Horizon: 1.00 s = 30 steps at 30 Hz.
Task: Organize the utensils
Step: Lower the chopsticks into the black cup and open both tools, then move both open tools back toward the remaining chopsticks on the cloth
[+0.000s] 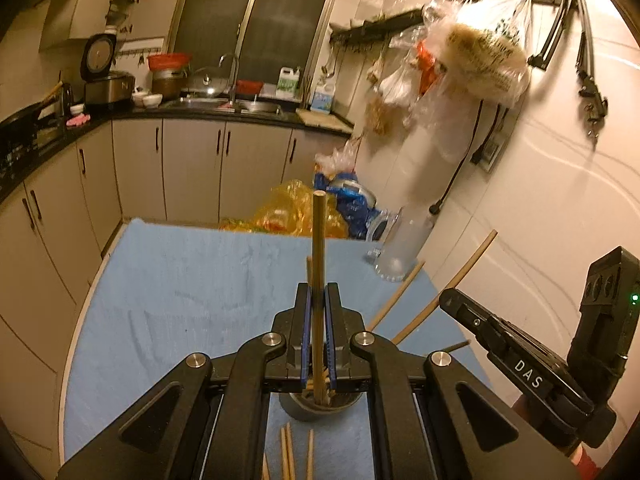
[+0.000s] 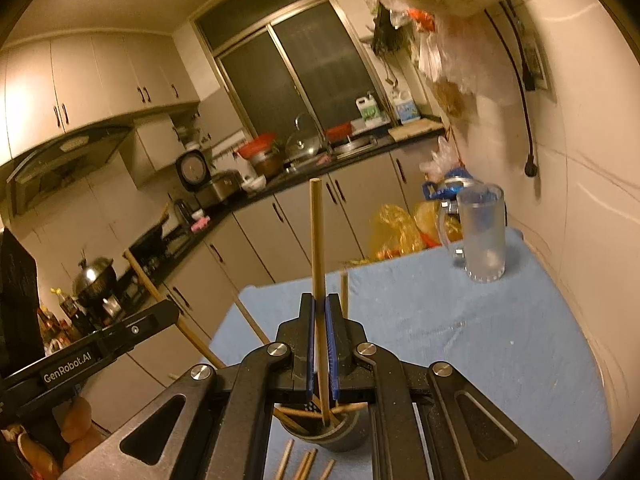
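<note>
In the left wrist view my left gripper (image 1: 319, 292) is shut on an upright wooden chopstick (image 1: 319, 240) whose lower end stands in a dark cup (image 1: 320, 410) with several other chopsticks. In the right wrist view my right gripper (image 2: 319, 304) is shut on another chopstick (image 2: 317, 240), its lower end in the same dark cup (image 2: 340, 436). Each gripper shows in the other's view: the right gripper (image 1: 450, 300) on the right, the left gripper (image 2: 170, 314) on the left with its slanted chopstick (image 2: 152, 280). Loose chopsticks (image 1: 288, 452) (image 2: 304, 464) lie on the blue cloth before the cup.
A frosted glass mug (image 2: 480, 236) (image 1: 400, 248) stands at the far right of the blue-covered table (image 1: 180, 280), near the wall. Plastic bags (image 1: 296, 212) are piled beyond the table's far edge. A person's hand (image 2: 76, 424) holds the left gripper. Kitchen counters run behind.
</note>
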Each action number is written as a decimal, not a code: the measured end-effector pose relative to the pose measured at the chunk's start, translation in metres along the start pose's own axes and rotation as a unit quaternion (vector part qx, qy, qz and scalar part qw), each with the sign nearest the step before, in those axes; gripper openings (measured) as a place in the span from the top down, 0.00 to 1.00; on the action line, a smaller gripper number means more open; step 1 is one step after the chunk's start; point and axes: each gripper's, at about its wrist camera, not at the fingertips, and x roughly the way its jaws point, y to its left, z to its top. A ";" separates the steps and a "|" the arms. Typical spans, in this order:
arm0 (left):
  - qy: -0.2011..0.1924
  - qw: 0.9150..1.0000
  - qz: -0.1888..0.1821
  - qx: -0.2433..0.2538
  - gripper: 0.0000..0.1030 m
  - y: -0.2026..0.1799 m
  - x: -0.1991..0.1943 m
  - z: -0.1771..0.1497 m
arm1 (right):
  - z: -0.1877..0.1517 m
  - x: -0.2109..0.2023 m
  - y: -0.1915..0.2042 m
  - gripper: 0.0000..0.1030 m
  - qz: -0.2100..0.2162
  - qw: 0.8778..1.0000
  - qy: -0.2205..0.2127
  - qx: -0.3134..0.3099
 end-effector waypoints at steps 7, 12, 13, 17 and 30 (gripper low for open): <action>0.019 1.000 0.024 0.001 0.94 0.008 0.022 -0.012 | -0.014 0.019 0.001 0.94 -0.017 0.999 0.020 -0.022; 0.025 0.999 0.026 -0.013 0.87 0.017 0.032 -0.009 | -0.011 0.025 0.004 0.94 -0.032 0.999 0.012 -0.035; 0.022 0.999 0.026 -0.016 0.80 0.019 0.032 -0.007 | -0.010 0.025 0.004 0.94 -0.034 0.999 0.011 -0.036; 0.008 0.999 0.026 -0.022 0.74 0.023 0.024 -0.005 | -0.007 0.015 0.004 0.93 -0.033 0.999 0.001 -0.030; -0.059 0.998 0.029 -0.009 0.65 0.015 -0.058 -0.025 | -0.022 -0.056 -0.011 0.82 -0.010 0.999 -0.034 0.018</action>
